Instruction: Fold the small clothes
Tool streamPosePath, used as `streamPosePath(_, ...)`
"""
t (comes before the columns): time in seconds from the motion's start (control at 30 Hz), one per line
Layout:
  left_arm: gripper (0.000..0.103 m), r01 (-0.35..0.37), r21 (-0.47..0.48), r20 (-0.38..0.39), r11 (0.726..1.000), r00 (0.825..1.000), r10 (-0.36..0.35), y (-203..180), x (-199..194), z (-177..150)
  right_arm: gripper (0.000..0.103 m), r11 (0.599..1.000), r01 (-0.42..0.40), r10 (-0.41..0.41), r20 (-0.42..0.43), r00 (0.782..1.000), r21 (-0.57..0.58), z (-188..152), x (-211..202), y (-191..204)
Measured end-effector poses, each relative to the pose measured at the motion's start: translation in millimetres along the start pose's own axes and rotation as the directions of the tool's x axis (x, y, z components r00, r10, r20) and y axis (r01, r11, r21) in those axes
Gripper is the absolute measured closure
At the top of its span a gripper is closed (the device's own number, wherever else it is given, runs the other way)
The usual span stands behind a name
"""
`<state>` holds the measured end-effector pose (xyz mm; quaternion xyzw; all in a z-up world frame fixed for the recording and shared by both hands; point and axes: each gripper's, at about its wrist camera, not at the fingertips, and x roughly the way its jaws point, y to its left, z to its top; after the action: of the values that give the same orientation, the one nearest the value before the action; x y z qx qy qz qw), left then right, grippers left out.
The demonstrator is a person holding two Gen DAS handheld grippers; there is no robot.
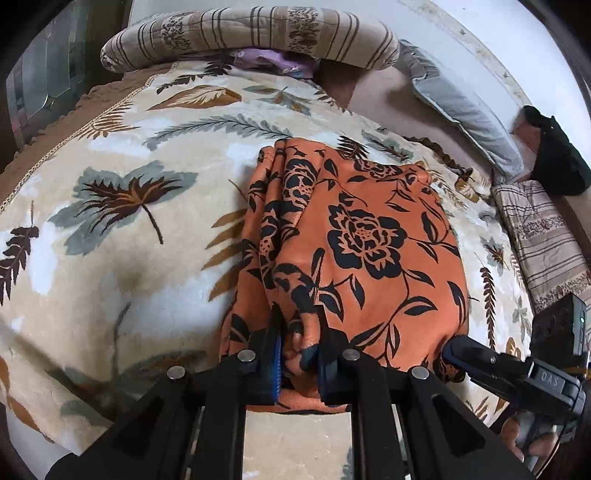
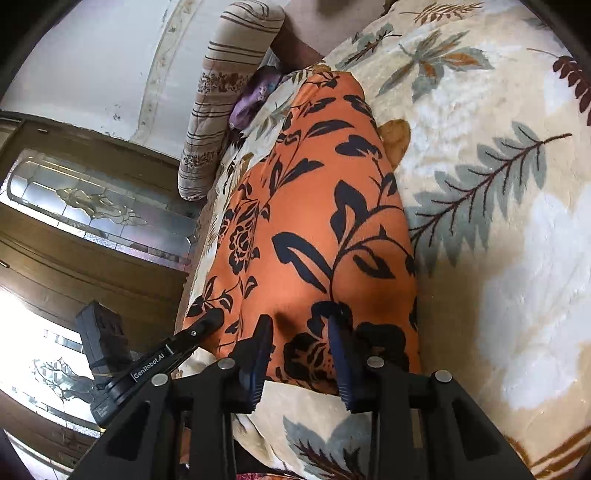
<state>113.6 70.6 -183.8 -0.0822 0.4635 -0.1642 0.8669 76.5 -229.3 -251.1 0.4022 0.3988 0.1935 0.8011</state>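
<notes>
Left gripper (image 1: 300, 354) pinching a bunched fold at the near edge of the orange flowered cloth (image 1: 354, 236). Right gripper (image 2: 301, 354) jaws part-spread, straddling the same edge; grip unclear. Cloth lies folded on leaf-print blanket (image 1: 122, 206). Striped pillow (image 1: 251, 33) beyond.

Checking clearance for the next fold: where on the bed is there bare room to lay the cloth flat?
Open blanket lies left of the orange cloth, up to the striped pillow. The right side is crowded: grey pillow, striped bedding.
</notes>
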Motion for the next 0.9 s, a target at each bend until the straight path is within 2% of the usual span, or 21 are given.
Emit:
streamPosePath(0.17, 0.090, 0.022, 0.011, 0.017, 1.000, 1.000, -0.022, -8.6, -11.2, -8.5, 0.069, 1.000, -0.020, 0.020, 0.002, 1.000, 0.005, -4.8, -1.2, -6.4)
streamPosePath(0.23, 0.090, 0.038, 0.059, 0.038, 0.998, 0.998, -0.041, -25.8, -21.8, -17.2, 0.069, 1.000, -0.028, 0.028, 0.003, 1.000, -0.011, -9.4, -3.9, -12.3)
streamPosePath(0.3, 0.090, 0.025, 0.123, 0.062, 0.992, 0.998, -0.033, -41.4, -29.2, -27.2, 0.070, 0.999, -0.036, 0.036, 0.003, 0.999, -0.024, -11.9, -3.1, -13.8)
streamPosePath(0.37, 0.090, 0.016, 0.134, 0.068, 0.991, 0.997, -0.025, -43.6, -30.3, -32.1, 0.070, 0.998, -0.057, 0.057, 0.000, 0.998, -0.013, -12.1, -5.3, -19.6)
streamPosePath(0.43, 0.090, -0.001, 0.088, 0.061, 0.996, 0.998, -0.004, -28.9, -25.4, -30.6, 0.070, 0.997, -0.077, 0.077, -0.013, 0.997, 0.010, -11.0, -7.1, -22.9)
streamPosePath(0.5, 0.086, -0.049, 0.005, 0.008, 0.999, 0.999, 0.049, -1.3, -12.9, -22.9, 0.070, 0.998, -0.065, 0.065, -0.034, 0.997, -0.002, -8.5, -9.3, -18.5)
streamPosePath(0.53, 0.085, -0.014, -0.041, -0.035, 0.999, 0.999, 0.013, 13.1, -7.3, -18.6, 0.070, 0.998, -0.062, 0.061, -0.046, 0.997, -0.018, -6.2, -11.1, -12.9)
streamPosePath(0.6, 0.082, 0.025, -0.091, -0.045, 0.996, 0.999, -0.029, 23.4, -12.3, -13.2, 0.066, 0.997, -0.060, 0.059, -0.033, 0.998, -0.051, -2.0, -16.3, -0.7)
streamPosePath(0.67, 0.082, -0.016, -0.050, -0.012, 0.999, 1.000, 0.016, 15.4, -28.2, -8.0, 0.066, 0.993, -0.051, 0.054, 0.018, 0.998, -0.106, 6.2, -24.3, 15.6)
streamPosePath(0.73, 0.072, -0.070, 0.019, 0.070, 0.997, 0.995, 0.068, -1.5, -50.2, -2.5, 0.066, 0.990, -0.055, 0.065, 0.072, 0.995, -0.132, 16.3, -30.2, 27.6)
streamPosePath(0.8, 0.052, -0.091, 0.087, 0.147, 0.992, 0.986, 0.077, -18.3, -65.5, 3.5, 0.066, 0.991, -0.016, 0.035, 0.146, 0.989, -0.130, 30.2, -31.4, 37.0)
streamPosePath(0.83, 0.048, -0.099, 0.115, 0.165, 0.989, 0.983, 0.079, -24.4, -66.9, 6.5, 0.066, 0.993, 0.019, 0.002, 0.175, 0.985, -0.118, 38.5, -27.2, 38.5)
streamPosePath(0.9, 0.044, -0.138, 0.167, 0.175, 0.976, 0.979, 0.109, -37.7, -55.6, 10.0, 0.066, 0.995, 0.066, -0.054, 0.159, 0.986, -0.075, 50.8, -8.8, 32.0)
